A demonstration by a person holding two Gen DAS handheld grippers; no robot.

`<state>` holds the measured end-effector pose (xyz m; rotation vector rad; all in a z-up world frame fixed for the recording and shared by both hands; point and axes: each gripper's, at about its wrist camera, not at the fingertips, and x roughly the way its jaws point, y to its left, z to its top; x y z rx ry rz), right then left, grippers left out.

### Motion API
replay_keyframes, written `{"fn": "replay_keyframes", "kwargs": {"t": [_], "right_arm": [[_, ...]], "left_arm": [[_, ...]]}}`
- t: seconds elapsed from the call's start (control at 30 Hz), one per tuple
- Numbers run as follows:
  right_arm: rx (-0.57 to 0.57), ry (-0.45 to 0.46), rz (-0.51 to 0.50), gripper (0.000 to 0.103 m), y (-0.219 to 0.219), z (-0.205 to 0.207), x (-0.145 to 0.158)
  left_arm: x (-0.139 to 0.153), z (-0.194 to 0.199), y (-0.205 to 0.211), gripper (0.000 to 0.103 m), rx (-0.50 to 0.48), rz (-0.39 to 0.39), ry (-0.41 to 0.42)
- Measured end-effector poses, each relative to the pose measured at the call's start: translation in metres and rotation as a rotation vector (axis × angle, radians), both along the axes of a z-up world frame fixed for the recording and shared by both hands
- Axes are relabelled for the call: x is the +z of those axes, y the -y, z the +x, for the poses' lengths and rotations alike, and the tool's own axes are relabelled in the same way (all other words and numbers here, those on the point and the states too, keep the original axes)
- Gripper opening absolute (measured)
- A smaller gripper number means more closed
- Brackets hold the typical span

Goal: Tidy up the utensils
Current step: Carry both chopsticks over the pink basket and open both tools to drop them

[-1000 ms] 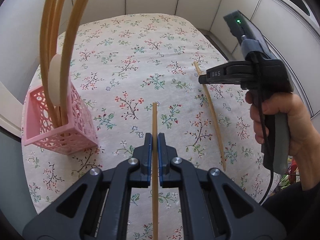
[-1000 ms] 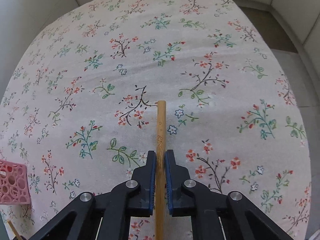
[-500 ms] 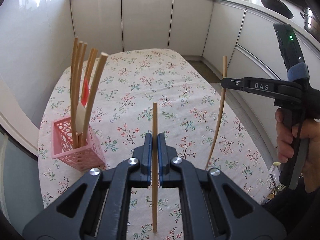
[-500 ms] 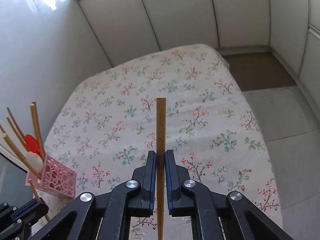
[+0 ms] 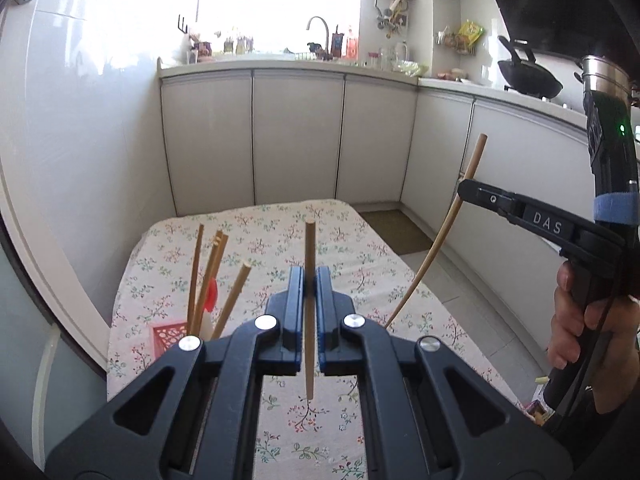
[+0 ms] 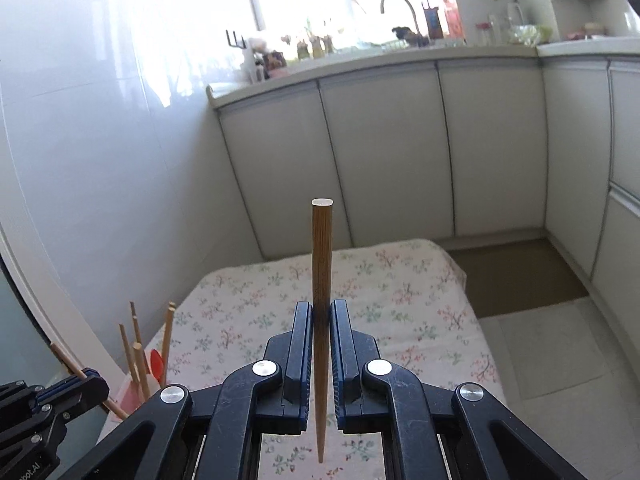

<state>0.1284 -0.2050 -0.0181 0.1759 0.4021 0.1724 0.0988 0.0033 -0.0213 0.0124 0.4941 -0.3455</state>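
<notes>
Closest in, your left gripper [image 5: 308, 280] has its fingers clamped on a chopstick [image 5: 309, 308], upright, blunt end up, thin tip hanging below the fingers and clear of the cloth. Same story on the other side: your right gripper [image 6: 320, 316] pinches its own chopstick [image 6: 322, 264] near vertical, taper pointing down. Both sticks are in the air, touching nothing but the pads.

Just past the left fingers, low and to their left, sits the pink basket [image 5: 170, 336] on the flowered counter [image 5: 280, 224]. It already carries several chopsticks, leaning out at angles, plus a red and white utensil [image 5: 210, 300] tucked among them. From the right wrist view the basket [image 6: 130, 394] is far off to the lower left, beyond the left gripper [image 6: 60, 396].

So here's the call: your left hand looks the nearer one, and its stick's long axis already runs tip-down, roughly in line with the basket's opening. I'd judge a shift left and a drop would do it. The right hand [image 5: 588, 320] is well apart and should probably wait its turn. Watch the leaning sticks; they crowd the opening and could deflect the tip.

Further back, cabinets [image 5: 296, 136] and the sink tap.
</notes>
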Motion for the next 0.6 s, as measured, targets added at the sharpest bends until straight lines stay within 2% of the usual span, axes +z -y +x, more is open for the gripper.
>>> {"fn": "replay_keyframes", "kwargs": {"t": [0.1, 0.37, 0.6], "right_arm": [[0.004, 0.062, -0.009, 0.007, -0.006, -0.014, 0.016], [0.045, 0.156, 0.000, 0.007, -0.028, -0.037, 0.042], [0.088, 0.188, 0.028, 0.007, -0.054, -0.040, 0.051]], "left_arm": [[0.015, -0.006, -0.012, 0.006, 0.017, -0.040, 0.068], [0.043, -0.023, -0.040, 0.006, 0.064, -0.112, 0.228], [0.052, -0.019, -0.063, 0.006, 0.138, -0.124, 0.289]]}}
